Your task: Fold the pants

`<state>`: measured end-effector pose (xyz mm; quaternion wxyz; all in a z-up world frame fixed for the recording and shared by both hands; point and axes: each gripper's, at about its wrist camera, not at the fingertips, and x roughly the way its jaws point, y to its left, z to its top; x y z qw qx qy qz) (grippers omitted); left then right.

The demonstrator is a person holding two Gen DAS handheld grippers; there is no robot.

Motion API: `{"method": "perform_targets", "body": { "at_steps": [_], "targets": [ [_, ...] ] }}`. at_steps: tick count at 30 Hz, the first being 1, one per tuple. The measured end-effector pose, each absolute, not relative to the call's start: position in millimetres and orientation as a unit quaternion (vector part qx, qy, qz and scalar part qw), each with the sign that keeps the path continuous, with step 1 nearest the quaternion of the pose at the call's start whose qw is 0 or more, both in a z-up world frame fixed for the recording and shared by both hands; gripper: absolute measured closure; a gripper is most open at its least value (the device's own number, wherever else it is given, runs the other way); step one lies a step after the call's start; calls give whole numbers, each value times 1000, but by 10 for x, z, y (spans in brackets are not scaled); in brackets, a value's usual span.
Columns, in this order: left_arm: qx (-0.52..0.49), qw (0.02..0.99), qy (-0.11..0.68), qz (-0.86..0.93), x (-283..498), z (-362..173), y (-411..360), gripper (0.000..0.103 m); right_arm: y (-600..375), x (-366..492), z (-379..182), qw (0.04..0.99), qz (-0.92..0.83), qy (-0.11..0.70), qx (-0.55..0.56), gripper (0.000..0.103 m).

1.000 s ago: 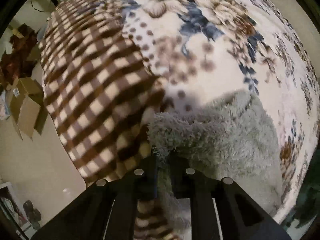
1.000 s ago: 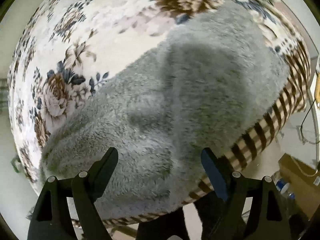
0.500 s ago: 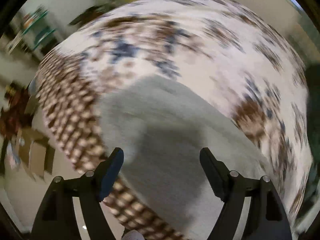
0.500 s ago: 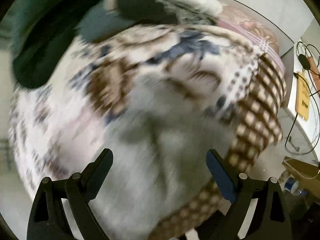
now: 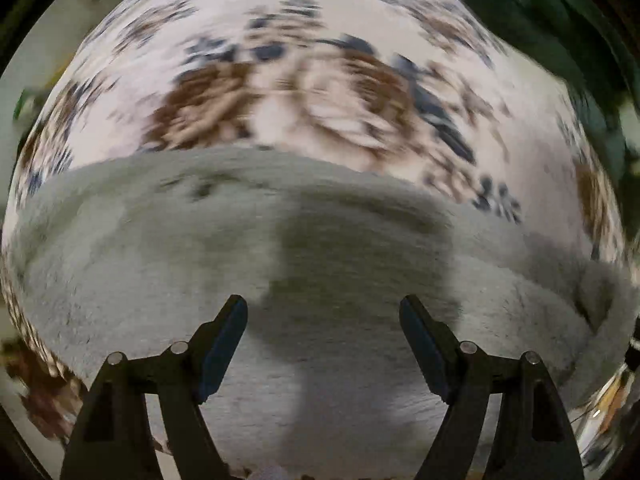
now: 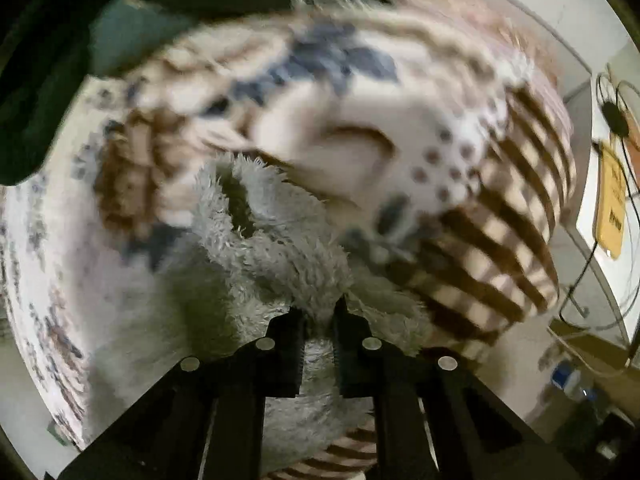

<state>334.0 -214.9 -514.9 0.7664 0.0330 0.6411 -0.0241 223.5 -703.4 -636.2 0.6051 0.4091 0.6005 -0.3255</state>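
the fuzzy grey pants (image 5: 256,264) lie across a flowered blanket (image 5: 328,32) with a brown checked border (image 6: 496,240) on a bed, the left claw (image 5: 323,320) spread wide above them, the right claw (image 6: 318,312) pinched on their fluffy edge, a cardboard box (image 6: 592,356) on the floor beside.

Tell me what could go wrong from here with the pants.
The right gripper pinches only a fluffy bunch of the grey pants; pile may slip out, or it may hold one layer only. The left gripper is open above the pants, so lifting could drag them unevenly. The bed's edge is close; cloth could slide off.
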Motion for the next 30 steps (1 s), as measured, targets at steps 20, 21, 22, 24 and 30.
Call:
{"method": "perform_targets", "body": {
  "at_steps": [20, 21, 22, 24, 30],
  "targets": [
    [49, 735, 676, 19, 3268, -5480, -2175, 26, -6101, 3328, -6475, 566, -246, 706, 348, 80],
    [44, 735, 676, 22, 3253, -5467, -2135, 26, -6088, 3344, -6436, 577, -241, 699, 347, 85],
    [35, 736, 675, 25, 3234, -5440, -2074, 26, -6059, 3364, -6317, 598, -232, 683, 349, 86],
    [18, 741, 671, 30, 3203, -5381, -1957, 26, -5979, 3390, -6006, 641, -197, 646, 365, 87],
    [-21, 749, 659, 57, 3126, -5250, -1605, 26, -5987, 3234, -4865, 759, -73, 498, 414, 87]
  ]
}}
